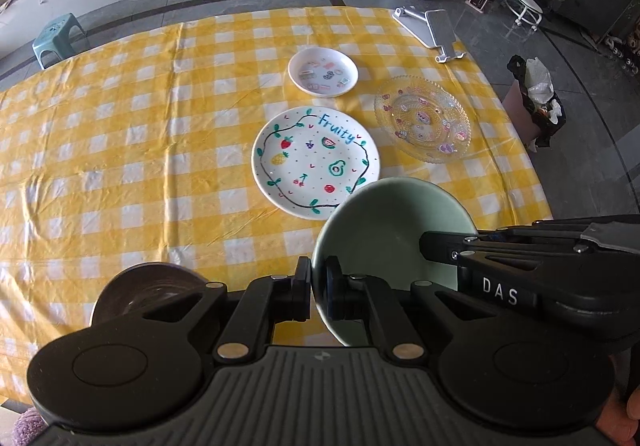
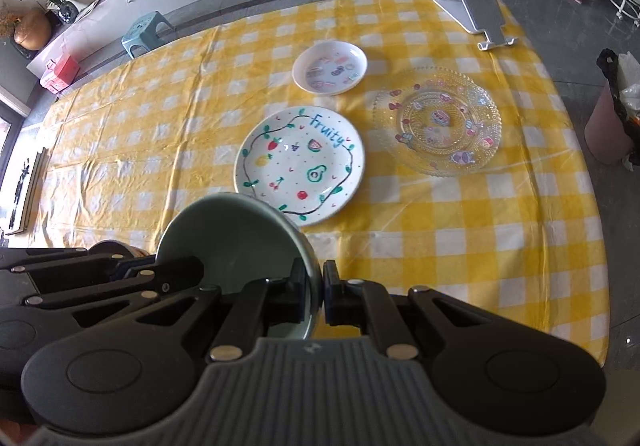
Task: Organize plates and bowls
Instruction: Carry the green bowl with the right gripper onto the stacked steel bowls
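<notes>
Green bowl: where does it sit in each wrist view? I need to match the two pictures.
Left wrist: green bowl lower centre-right, its rim pinched by the left gripper.
Right wrist: bowl lower centre-left, its rim pinched by the right gripper.
Shared landmark: the "Fruity" plate lies just beyond the bowl in both.

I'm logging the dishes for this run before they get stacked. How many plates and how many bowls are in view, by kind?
Plates: 3: the Fruity plate, the small white plate, the clear glass plate.
Bowls: 2: the green bowl, gripped at its rim by both the left tool and the right tool, and a dark bowl.
Total: 5 dishes.
</notes>
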Demonstrator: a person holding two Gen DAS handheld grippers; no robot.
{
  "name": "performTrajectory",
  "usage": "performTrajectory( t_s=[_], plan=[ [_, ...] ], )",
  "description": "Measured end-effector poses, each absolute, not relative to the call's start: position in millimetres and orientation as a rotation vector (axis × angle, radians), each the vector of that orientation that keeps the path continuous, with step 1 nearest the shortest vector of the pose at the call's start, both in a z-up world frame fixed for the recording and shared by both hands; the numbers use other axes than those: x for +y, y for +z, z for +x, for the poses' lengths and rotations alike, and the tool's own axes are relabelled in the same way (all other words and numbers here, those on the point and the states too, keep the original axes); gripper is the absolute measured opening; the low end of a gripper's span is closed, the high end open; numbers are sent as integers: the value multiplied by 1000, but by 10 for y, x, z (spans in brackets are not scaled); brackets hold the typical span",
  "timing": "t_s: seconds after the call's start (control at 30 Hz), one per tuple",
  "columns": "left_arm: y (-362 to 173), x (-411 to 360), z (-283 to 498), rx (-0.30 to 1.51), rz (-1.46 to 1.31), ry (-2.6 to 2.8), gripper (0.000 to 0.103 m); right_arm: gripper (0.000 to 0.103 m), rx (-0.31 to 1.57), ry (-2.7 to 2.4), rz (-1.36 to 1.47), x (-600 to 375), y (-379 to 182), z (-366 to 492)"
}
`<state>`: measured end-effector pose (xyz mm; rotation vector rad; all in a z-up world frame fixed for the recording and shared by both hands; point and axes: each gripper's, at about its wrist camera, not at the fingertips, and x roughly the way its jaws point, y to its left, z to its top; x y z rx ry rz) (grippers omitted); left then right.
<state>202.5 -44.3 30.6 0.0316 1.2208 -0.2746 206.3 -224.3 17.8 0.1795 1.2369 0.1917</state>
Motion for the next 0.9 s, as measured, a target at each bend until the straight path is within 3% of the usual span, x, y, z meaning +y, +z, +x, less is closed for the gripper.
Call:
performTrajectory(
  t_s=[0.27, 0.57, 0.9],
  plan=[
    [469, 322, 1705, 1195, -24, -178, 6, 6, 1205, 296, 103, -1472, 398, 1835],
    [182, 1015, 1692, 1240, -118, -96, 6, 6, 1265, 368, 9, -681, 107, 1860],
    [-161, 1047, 1835, 1289, -59, -152, 4, 6, 1351, 321, -63, -508, -288, 2071]
  ],
)
